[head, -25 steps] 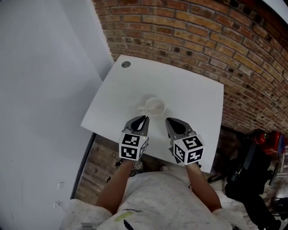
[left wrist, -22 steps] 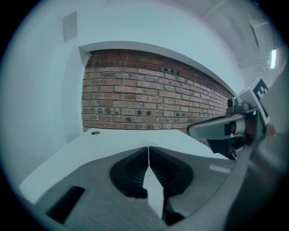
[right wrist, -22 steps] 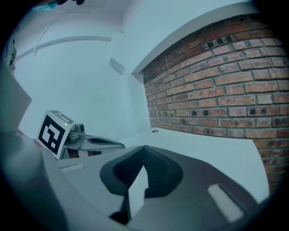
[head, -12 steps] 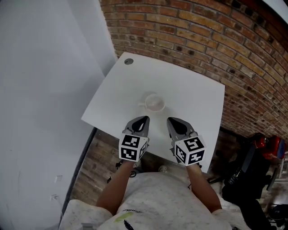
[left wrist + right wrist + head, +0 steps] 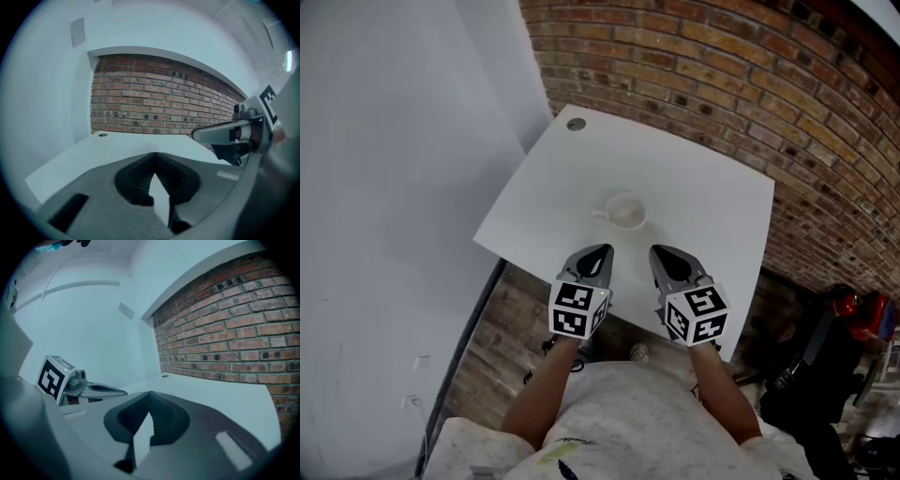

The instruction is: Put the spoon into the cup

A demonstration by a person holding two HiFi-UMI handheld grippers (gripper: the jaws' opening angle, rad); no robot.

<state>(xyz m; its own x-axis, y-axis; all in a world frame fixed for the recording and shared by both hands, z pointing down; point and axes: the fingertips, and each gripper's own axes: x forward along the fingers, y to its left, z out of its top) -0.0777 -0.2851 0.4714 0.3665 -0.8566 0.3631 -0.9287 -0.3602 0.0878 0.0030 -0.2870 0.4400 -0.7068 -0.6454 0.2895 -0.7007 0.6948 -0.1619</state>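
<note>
Smooth matt table [image 5: 694,187], rough brick wall [image 5: 722,56]

cup [image 5: 625,212]: contents too small to tell | person's torso [image 5: 628,422]: cut off by lower edge

Head view: bright, flat, even light with no hard shadows. The table [image 5: 694,187] is close to blown out, and the cup [image 5: 624,212] barely separates from it, white on white. The brick wall [image 5: 750,84] is sharp, its courses bowed by the lens toward 1 o'clock. The corner at 5 o'clock is dark with little detail.

Both gripper views: fisheye circle, black vignette in every corner, cool teal cast. The foreground at 6 o'clock is soft and out of focus; distant brick is crisp.

Left gripper view: a ceiling lamp [image 5: 287,61] glares at 2 o'clock.

Right gripper view: dimmer, murky at 7 o'clock.
</note>
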